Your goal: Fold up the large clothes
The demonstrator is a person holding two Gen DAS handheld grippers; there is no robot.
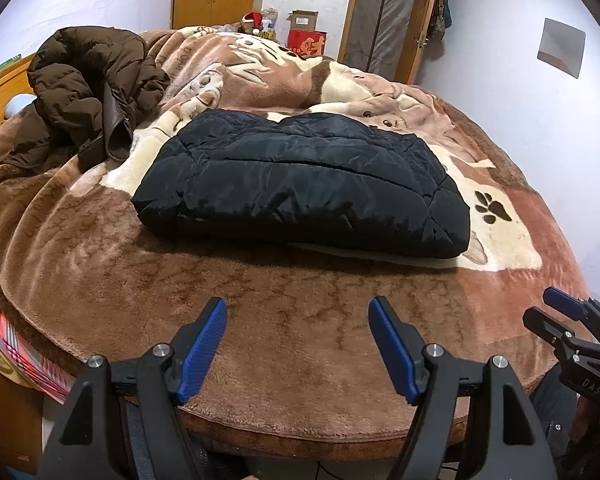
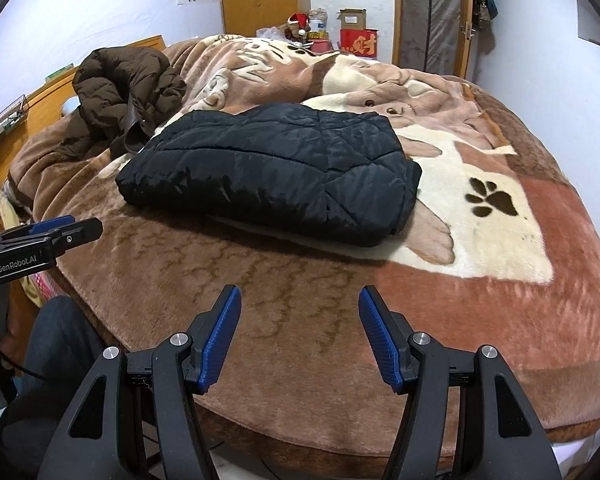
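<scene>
Cardboard box (image 1: 302, 20) atop red box (image 1: 307, 42)

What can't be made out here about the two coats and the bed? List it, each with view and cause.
- Black coat: its underside and inner layers are hidden by its own top layer in both views.
- Brown coat: heaped, so sleeves and front cannot be told apart; its own folds hide them.
- Bed's near edge: covered by the left gripper and the right gripper.
- Boxes behind the blanket: print too small to read.
</scene>
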